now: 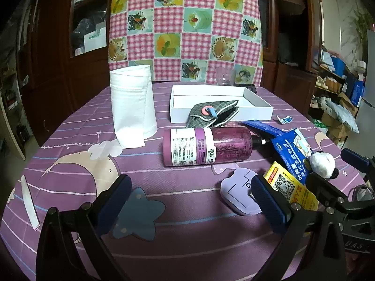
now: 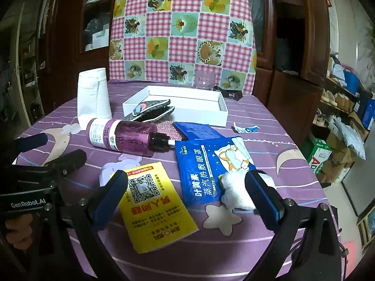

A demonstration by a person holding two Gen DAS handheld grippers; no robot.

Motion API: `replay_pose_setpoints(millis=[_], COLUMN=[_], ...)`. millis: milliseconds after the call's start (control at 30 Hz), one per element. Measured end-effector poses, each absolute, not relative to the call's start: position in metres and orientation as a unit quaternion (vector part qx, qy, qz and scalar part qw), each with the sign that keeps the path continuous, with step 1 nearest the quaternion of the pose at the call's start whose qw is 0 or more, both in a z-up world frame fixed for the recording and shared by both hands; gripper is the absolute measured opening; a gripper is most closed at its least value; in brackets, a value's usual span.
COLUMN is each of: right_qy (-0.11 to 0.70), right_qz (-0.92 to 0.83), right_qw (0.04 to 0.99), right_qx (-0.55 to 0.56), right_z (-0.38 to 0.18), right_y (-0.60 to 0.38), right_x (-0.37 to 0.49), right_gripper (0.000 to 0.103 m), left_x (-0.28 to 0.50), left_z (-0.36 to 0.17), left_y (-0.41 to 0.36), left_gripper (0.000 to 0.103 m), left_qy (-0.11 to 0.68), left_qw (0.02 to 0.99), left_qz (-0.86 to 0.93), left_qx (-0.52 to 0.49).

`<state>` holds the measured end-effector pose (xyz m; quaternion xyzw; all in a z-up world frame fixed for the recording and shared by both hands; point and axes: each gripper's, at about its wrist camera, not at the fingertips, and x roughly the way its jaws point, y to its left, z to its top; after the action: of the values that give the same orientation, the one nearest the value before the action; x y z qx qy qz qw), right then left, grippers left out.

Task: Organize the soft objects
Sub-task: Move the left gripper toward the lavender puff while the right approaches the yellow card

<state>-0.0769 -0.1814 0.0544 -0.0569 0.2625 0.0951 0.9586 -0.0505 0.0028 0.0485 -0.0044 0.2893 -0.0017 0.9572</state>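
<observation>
Here the bench (image 1: 187,238) wears a purple cloth printed with moons, stars and thin stripes. On it, from big to small: one white cardboard box (image 1: 257,104), shallow and open-topped; one white paper roll (image 1: 132,103), standing upright left of the box; one purple plastic bottle (image 1: 206,146) lying on its side, black pump cap to the right; one grey checked fabric pouch (image 1: 211,114), soft and folded, draped over the front wall of the box, half in and half out, with a pink and blue charm on it; two blue foil packets, the printed packet (image 2: 206,168) lying flat with the plain packet (image 2: 196,130) behind it; one yellow tissue pack (image 2: 152,206) with a code square; one small plush panda (image 2: 236,192), white and fluffy with black patches, resting on the printed packet's corner.

The left gripper (image 1: 189,201) has its jaws wide apart over bare cloth, holding nothing. The right gripper (image 2: 187,196) also has its jaws apart, one blue ribbed pad touching the panda, the other beside the tissue pack.
</observation>
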Motion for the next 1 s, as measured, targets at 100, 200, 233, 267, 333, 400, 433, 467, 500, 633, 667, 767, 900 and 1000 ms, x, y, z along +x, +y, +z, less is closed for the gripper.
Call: replay_pose_setpoints(millis=[100, 200, 233, 267, 333, 400, 433, 467, 500, 633, 667, 767, 900, 1000], right_qy=[0.262, 0.262, 0.262, 0.262, 0.262, 0.262, 0.262, 0.262, 0.262, 0.26, 0.258, 0.253, 0.254, 0.258], right_qz=[0.092, 0.089, 0.088, 0.088, 0.087, 0.087, 0.087, 0.087, 0.087, 0.086, 0.087, 0.091, 0.091, 0.093], right_qw=[0.959, 0.96, 0.96, 0.96, 0.96, 0.96, 0.96, 0.96, 0.96, 0.961, 0.961, 0.963, 0.962, 0.961], right_qx=[-0.055, -0.049, -0.046, -0.044, -0.042, -0.04, -0.04, -0.04, -0.04, -0.041, -0.04, -0.035, -0.035, -0.038], right_z=[0.0546, 0.0552, 0.0553, 0.0553, 0.0552, 0.0555, 0.0553, 0.0552, 0.0557, 0.0561, 0.0566, 0.0578, 0.0577, 0.0582], right_y=[-0.1823, -0.1849, -0.1858, -0.1864, -0.1864, -0.1868, -0.1869, -0.1868, -0.1868, -0.1863, -0.1866, -0.1876, -0.1868, -0.1857], right_x=[-0.0767, -0.076, -0.0758, -0.0758, -0.0761, -0.076, -0.0761, -0.0763, -0.0762, -0.0763, -0.0766, -0.0794, -0.0798, -0.0801], right_gripper=[0.1, 0.1, 0.1, 0.1, 0.1, 0.1, 0.1, 0.1, 0.1, 0.1, 0.1, 0.1, 0.1, 0.1], left_x=[-0.0501, -0.0508, -0.0512, -0.0519, -0.0528, -0.0528, -0.0525, -0.0522, -0.0525, -0.0502, -0.0494, -0.0478, -0.0468, -0.0457], left_z=[0.0484, 0.0484, 0.0484, 0.0488, 0.0492, 0.0499, 0.0501, 0.05, 0.0499, 0.0488, 0.0484, 0.047, 0.0471, 0.0467], left_y=[0.0015, -0.0006, -0.0008, -0.0017, -0.0026, -0.0027, -0.0026, -0.0018, -0.0021, 0.0008, 0.0013, 0.0033, 0.0051, 0.0055], left_gripper=[0.103, 0.103, 0.103, 0.103, 0.103, 0.103, 0.103, 0.103, 0.103, 0.103, 0.103, 0.103, 0.103, 0.103], left_qy=[0.289, 0.287, 0.286, 0.283, 0.281, 0.28, 0.28, 0.281, 0.282, 0.289, 0.292, 0.298, 0.3, 0.302], left_qw=[0.957, 0.958, 0.958, 0.959, 0.96, 0.96, 0.96, 0.959, 0.959, 0.957, 0.956, 0.955, 0.954, 0.953], left_qz=[0.003, 0.008, 0.008, 0.009, 0.009, 0.008, 0.007, 0.007, 0.007, 0.005, 0.004, 0.001, 0.001, 0.001], left_qx=[0.002, 0.012, 0.014, 0.017, 0.021, 0.022, 0.022, 0.019, 0.018, 0.009, 0.007, 0.0, -0.005, -0.007])
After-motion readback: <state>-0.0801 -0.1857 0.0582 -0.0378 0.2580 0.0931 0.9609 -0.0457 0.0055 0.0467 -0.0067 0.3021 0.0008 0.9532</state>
